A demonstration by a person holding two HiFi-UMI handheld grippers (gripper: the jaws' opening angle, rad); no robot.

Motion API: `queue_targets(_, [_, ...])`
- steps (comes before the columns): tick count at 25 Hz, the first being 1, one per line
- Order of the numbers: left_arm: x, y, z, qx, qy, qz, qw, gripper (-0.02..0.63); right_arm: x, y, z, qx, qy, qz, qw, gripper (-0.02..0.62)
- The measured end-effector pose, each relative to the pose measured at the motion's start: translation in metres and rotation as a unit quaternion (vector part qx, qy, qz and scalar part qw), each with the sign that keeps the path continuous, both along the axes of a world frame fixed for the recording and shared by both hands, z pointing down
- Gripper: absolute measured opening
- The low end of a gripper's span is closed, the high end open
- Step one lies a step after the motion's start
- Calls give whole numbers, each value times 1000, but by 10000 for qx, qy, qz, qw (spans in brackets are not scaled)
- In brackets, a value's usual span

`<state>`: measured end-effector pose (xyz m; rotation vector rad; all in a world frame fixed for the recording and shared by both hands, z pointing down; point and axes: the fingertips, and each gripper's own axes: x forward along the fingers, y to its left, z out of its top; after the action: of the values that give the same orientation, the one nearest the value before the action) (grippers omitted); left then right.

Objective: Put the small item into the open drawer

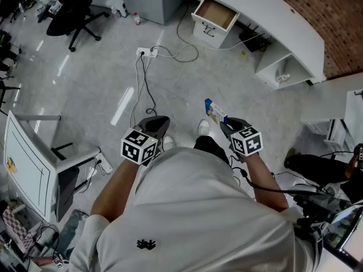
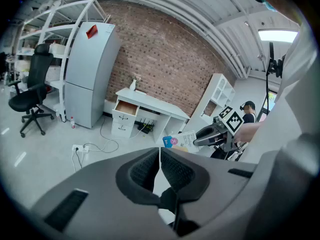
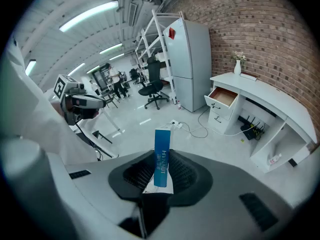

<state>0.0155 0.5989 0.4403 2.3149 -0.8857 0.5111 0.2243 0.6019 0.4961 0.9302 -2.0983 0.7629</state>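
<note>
The right gripper (image 3: 159, 178) was closed partway on a small blue-and-white carton (image 3: 161, 156). Its ribbed pads pressed the carton's two broad faces near the lower end, and most of the carton stood upright beyond the jaw tips. The carton looked like thin printed cardboard, so it was probably light, fairly stiff along its length, smooth-faced and easy to dent. Holding it across the flat faces suited it. With so much standing clear of the pads it could have pivoted or slipped if swung, so a firm but gentle squeeze seemed right. The left gripper (image 2: 160, 156) had its jaws together with nothing between them, and was held off to the left of the right gripper. The open drawer (image 3: 222, 97) of the white desk (image 3: 260, 91) lay well ahead of the right gripper and somewhat to its right, across open floor (image 1: 170, 78).
</note>
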Motion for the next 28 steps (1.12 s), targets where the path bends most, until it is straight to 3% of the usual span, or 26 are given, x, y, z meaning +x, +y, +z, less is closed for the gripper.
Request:
queue_targets(7, [-1, -27, 13, -15, -83, 108, 9999, 29, -2, -21, 4, -7, -81, 81, 9999, 101])
queue_targets(14, [55, -85, 1, 47, -90, 23, 9999, 30, 36, -82, 13, -80, -168, -43, 9998, 101])
queue_targets(23, [139, -199, -14, 160, -269, -117, 9994, 29, 105, -200, 22, -200, -419, -129, 9988, 100])
queue_targets(28, [151, -219, -6, 231, -338, -82, 9991, 29, 110, -234, 35, -116, -474, -134, 9987, 100])
